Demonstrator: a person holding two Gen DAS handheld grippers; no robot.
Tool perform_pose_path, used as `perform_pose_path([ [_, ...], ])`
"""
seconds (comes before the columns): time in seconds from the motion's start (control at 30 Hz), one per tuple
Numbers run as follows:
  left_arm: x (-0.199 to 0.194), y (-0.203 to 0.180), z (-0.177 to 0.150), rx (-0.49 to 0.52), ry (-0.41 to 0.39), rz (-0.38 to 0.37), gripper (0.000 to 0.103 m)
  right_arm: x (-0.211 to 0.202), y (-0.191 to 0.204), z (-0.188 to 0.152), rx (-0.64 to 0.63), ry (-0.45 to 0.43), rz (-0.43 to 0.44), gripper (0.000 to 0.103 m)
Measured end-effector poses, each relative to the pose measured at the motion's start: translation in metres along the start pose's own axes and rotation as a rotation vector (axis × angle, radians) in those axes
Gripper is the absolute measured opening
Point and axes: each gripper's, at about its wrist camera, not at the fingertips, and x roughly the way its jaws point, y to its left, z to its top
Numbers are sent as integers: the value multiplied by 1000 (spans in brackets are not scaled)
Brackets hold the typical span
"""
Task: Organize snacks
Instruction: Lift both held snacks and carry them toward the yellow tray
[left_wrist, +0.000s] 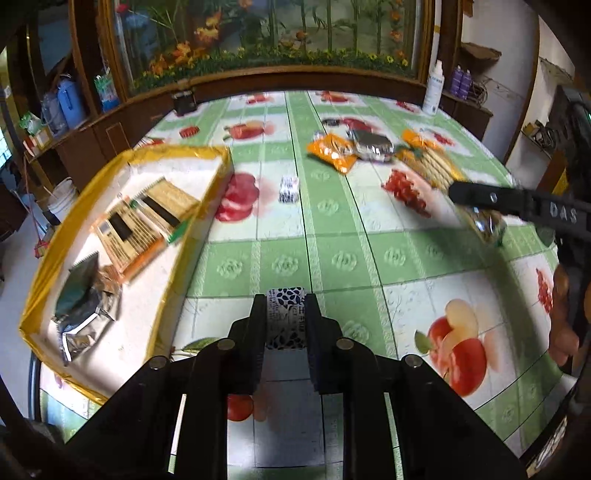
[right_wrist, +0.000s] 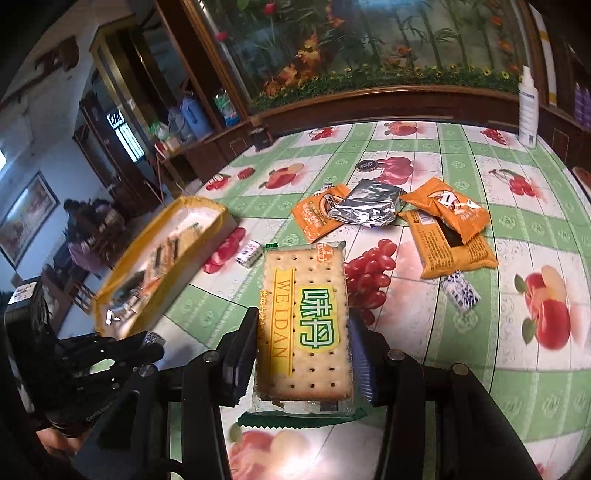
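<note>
Left tongs (left_wrist: 286, 321) clamp a patterned candy (left_wrist: 286, 317) above the tablecloth (left_wrist: 332, 258).

We lose the lower half of the patterned candy (left_wrist: 286, 321) between the left gripper's (left_wrist: 286, 314) fingers. In the left wrist view the right gripper (left_wrist: 480, 197) comes in from the right edge, and its cracker packet (left_wrist: 484, 223) is a blur under the finger. The yellow-rimmed tray (right_wrist: 110, 291) smears in the right wrist view, so we can't read its contents there. The silver foil pack (right_wrist: 365, 205) overlaps an orange packet (right_wrist: 314, 218).
</note>
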Motion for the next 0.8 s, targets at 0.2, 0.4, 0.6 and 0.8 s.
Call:
perform_pose_path([
  [0.2, -29, 11, 9, -52, -79, 51, 16, -24, 1, -12, 126, -39, 159, 47],
  [0.4, -45, 26, 10, -91, -119, 92, 16, -31, 11, -19, 219, -59, 315, 47],
  [0.6, -56, 48, 8, -147, -145, 108, 17, -23, 24, -20, 281, -48, 415, 47],
  [0.8, -59, 67, 6, -195, -157, 116, 17, -13, 43, -18, 287, -34, 451, 47],
])
